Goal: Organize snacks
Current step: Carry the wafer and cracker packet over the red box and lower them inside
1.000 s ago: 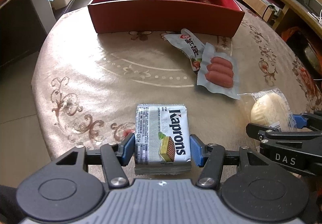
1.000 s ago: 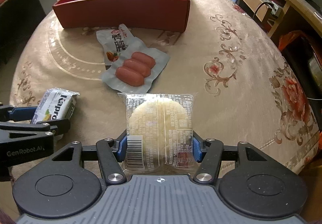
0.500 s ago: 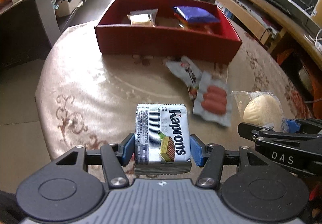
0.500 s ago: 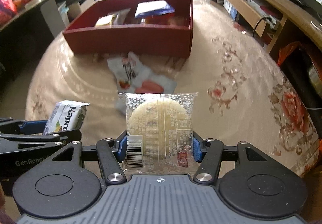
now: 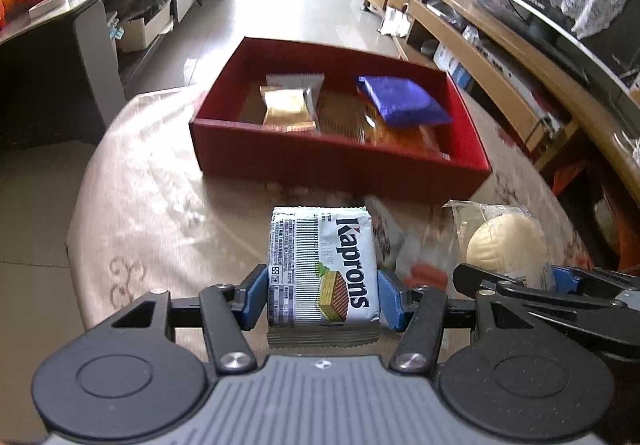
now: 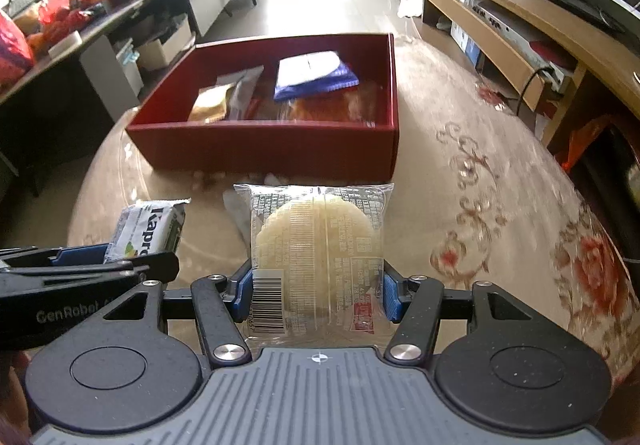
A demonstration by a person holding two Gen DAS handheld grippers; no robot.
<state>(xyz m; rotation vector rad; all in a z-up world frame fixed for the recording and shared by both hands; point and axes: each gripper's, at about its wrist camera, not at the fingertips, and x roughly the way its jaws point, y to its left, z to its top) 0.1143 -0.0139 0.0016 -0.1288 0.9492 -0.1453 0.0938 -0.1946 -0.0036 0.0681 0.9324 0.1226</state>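
Above the round table (image 5: 132, 181), near side, both grippers sit level, side by side. Left gripper (image 5: 322, 293): jaws narrowed onto a wafer pack (image 5: 322, 265), blue pads (image 5: 253, 297) pressed to its two long edges. Pack lifted clear of the cloth, face up, long axis running forward toward the red box (image 5: 340, 169). Print reads "Kaprons", lettering running along the axis; barcode strip on its left side. "GenRobot" is legible on this gripper's body in the right wrist view.

Right gripper (image 6: 316, 295): jaws pinching a clear-wrapped round cake (image 6: 318, 249) at its sides, long axis forward, barcode at near left, small print unreadable.

Box ahead of both, open, holding a gold packet (image 5: 286, 111) at left and a blue packet (image 5: 402, 101) at right.
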